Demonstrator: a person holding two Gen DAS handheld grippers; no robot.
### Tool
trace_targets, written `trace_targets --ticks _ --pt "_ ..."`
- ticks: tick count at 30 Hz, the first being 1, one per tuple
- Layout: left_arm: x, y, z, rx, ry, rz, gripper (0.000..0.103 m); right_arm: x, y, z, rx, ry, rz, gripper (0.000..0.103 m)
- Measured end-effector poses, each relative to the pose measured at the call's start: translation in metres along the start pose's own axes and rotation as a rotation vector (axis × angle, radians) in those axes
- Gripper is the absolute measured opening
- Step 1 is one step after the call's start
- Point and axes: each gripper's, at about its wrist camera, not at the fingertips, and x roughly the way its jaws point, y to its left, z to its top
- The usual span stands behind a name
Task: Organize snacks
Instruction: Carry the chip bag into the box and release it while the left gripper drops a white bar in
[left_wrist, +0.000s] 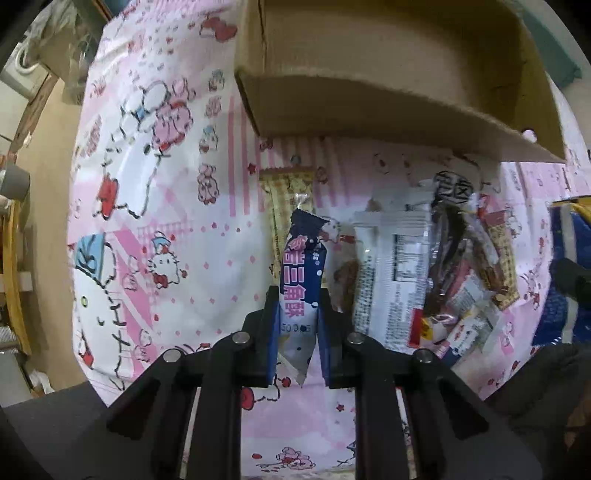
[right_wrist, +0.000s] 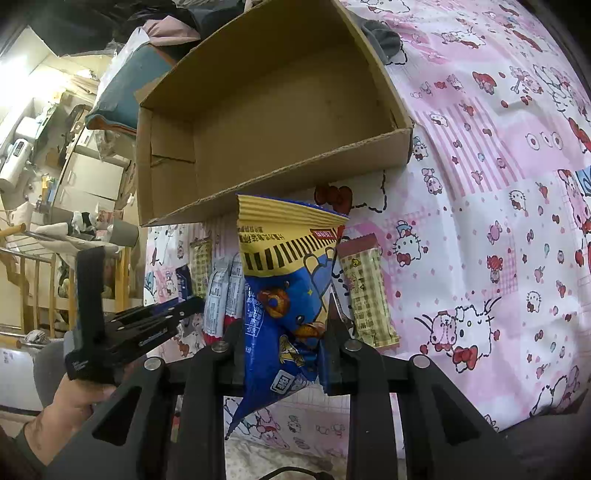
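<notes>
Pinching a slim navy-and-white snack packet (left_wrist: 301, 291) between closed pads, the left tongs (left_wrist: 298, 314) point down at the pink cartoon-print cloth (left_wrist: 155, 177). Just right of it lie loose snack packets (left_wrist: 410, 277) in a row, near the open cardboard box (left_wrist: 369, 110) at the far side. Right tongs (right_wrist: 286, 332) are clamped on a blue-and-yellow snack bag (right_wrist: 284, 291), held near the box's front wall. A hand (right_wrist: 70, 398) grips the left tool.
</notes>
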Motion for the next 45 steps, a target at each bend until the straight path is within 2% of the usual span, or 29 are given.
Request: trace_targets --ticks 5,11,14,17,23,25,28,31,34,37,45 --pt "-0.032 0.01 -0.021 -0.056 -0.028 -0.053 0.015 -0.002 0.003 -0.001 -0.007 -0.004 0.024 0.027" --pt "-0.086 0.027 -0.018 -0.103 -0.178 -0.035 0.015 -0.021 0.018 0.005 -0.05 -0.068 0.104 0.027" --pt "-0.102 0.039 0.002 -0.117 -0.253 -0.025 0.015 -0.031 0.024 0.016 -0.061 -0.105 0.131 0.027" --pt "-0.112 0.031 0.029 -0.1 -0.309 -0.017 0.015 -0.039 0.024 0.033 -0.051 -0.149 0.14 0.027" --pt "-0.112 0.012 0.079 -0.079 -0.342 -0.025 0.015 -0.042 0.021 0.079 -0.022 -0.207 0.124 0.027" --pt "-0.107 0.004 0.09 -0.053 -0.357 -0.02 0.015 -0.035 0.017 0.095 0.004 -0.207 0.163 0.027" --pt "-0.093 -0.005 0.106 -0.026 -0.367 -0.021 0.015 -0.022 0.008 0.113 0.045 -0.207 0.18 0.028" --pt "-0.076 -0.007 0.114 -0.036 -0.346 -0.057 0.015 -0.008 0.001 0.124 0.061 -0.205 0.174 0.028" --pt "-0.06 -0.007 0.118 -0.06 -0.301 -0.068 0.015 0.007 -0.003 0.124 0.048 -0.187 0.203 0.029" --pt "-0.051 -0.005 0.121 -0.076 -0.283 -0.088 0.015 0.021 0.001 0.125 0.028 -0.151 0.18 0.029" --pt "-0.035 -0.007 0.122 -0.056 -0.263 -0.056 0.015 0.035 0.017 0.125 -0.056 -0.133 0.085 0.03"
